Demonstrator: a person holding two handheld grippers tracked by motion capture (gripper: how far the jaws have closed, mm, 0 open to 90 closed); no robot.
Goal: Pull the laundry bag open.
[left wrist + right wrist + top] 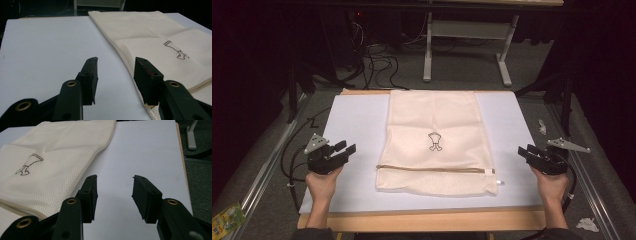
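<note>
A cream mesh laundry bag (pixel 432 145) lies flat in the middle of a white table mat (pixel 357 120), with a small dark print on it and a zipper (pixel 437 170) running across near its front edge. My left gripper (pixel 346 149) hovers over the mat to the bag's left, jaws open and nothing between them. In the left gripper view the bag (pixel 155 37) lies just right of the open jaws. My right gripper (pixel 524 151) hangs open to the bag's right, over bare mat. The right gripper view has the bag (pixel 50 160) to the left of its jaws.
The mat rests on a wooden table (pixel 422 220) with its front edge bare. Metal rails (pixel 272 160) run along both sides. Cables (pixel 377 62) and a desk frame (pixel 462 45) stand on the floor beyond. A green packet (pixel 227 217) lies on the floor at left.
</note>
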